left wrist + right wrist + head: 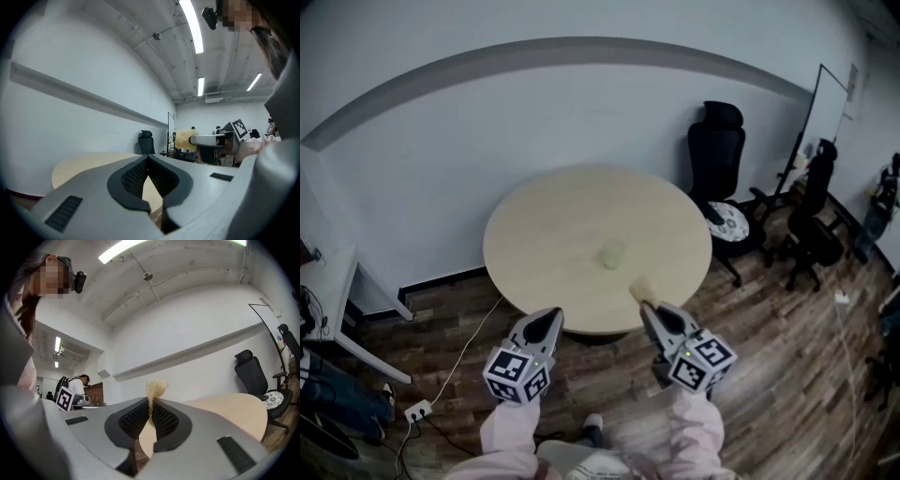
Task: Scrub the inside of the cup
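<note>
- The cup (612, 254) sits near the middle of the round surface (544, 234), apart from both grippers.
- The left gripper (148, 161) has its fingers (132, 177) pressed together on nothing, short of the surface's near edge.
- The right gripper (151, 405) pinches a pale yellow scrubbing pad (154, 389) at that near edge.

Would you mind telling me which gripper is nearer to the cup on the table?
Right. The right gripper, shut on a yellow scrubber, is at the table's near edge, just short of the cup; the left gripper sits farther back, shut, empty.
</note>
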Demonstrator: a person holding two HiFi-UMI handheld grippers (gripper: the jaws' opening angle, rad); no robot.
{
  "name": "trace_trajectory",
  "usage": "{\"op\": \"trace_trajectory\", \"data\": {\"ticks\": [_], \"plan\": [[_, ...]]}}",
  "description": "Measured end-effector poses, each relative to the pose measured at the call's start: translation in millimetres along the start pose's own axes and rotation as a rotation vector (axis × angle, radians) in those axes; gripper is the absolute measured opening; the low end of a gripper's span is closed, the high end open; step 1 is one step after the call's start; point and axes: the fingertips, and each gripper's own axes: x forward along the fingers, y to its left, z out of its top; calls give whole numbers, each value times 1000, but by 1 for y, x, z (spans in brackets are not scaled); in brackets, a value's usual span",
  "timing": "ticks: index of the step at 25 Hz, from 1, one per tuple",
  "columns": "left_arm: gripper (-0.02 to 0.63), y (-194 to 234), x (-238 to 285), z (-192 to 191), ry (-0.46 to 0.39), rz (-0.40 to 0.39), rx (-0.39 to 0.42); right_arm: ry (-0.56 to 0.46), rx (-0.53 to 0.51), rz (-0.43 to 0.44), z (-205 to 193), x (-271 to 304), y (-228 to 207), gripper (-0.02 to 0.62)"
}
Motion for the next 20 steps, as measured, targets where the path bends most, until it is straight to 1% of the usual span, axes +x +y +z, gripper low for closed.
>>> {"op": "trace_trajectory", "data": {"ticks": [5,11,17,20], "plan": [[-6,18,40,-1,8,-51,-6,21,-1,-29,-4,26,-22,11],[-6,25,77,-7,22,-82,-12,21,6,-53,-3,40,-52,11],[-6,42,93,-14,35,-100,-12,11,16,-62,-10,61,-61,11],[-6,50,98,-16,43,-95,-14,18,22,-59,-13,72,-66,11]]}}
